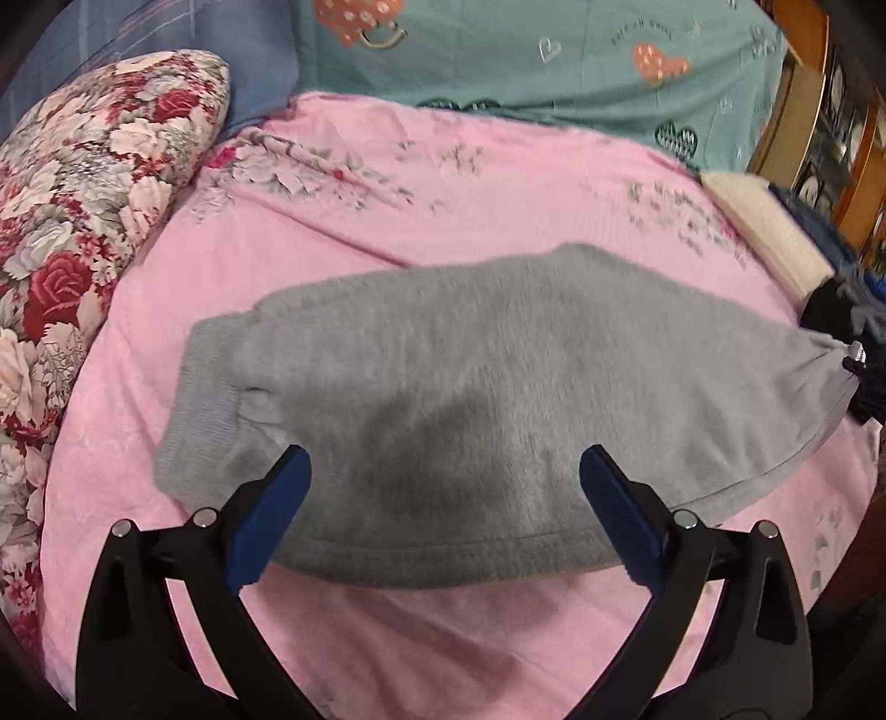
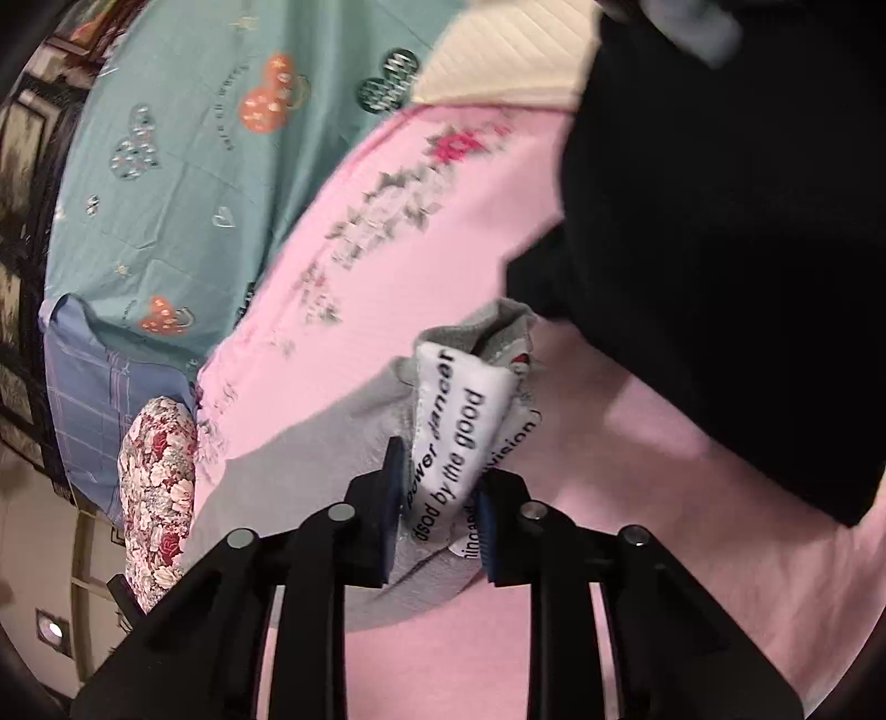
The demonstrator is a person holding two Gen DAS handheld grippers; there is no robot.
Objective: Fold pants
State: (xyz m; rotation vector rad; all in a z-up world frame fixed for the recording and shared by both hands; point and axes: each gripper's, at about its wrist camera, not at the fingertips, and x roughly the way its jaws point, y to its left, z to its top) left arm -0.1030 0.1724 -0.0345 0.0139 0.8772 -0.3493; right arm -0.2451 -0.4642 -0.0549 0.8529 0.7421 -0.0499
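Far left of the bed, a flowered pillow (image 1: 83,232) lies beside the pink sheet (image 1: 387,232). Behind it, a blue checked cloth (image 1: 166,39), then a teal cover with hearts (image 1: 554,61) across the far side.

My left tongs (image 1: 443,482) are spread wide, holding nothing, hovering above the near edge of the gray pants (image 1: 470,399). The pants lie folded into a wide band across the middle of the sheet, ribbed cuff at the left end, seam along the near edge.

The right end of the pants is bunched and pulled into my right tongs (image 2: 440,498), which are clamped on the gray fabric there together with a white label (image 2: 451,437) with black print standing up between the pads. From the left wrist view only a bit of these tongs shows at the pants' right tip.

Far right: a cream quilted pad (image 1: 769,232), a dark garment (image 2: 720,249) lying on the sheet just beyond the right tongs, and a wooden cabinet (image 1: 830,127).
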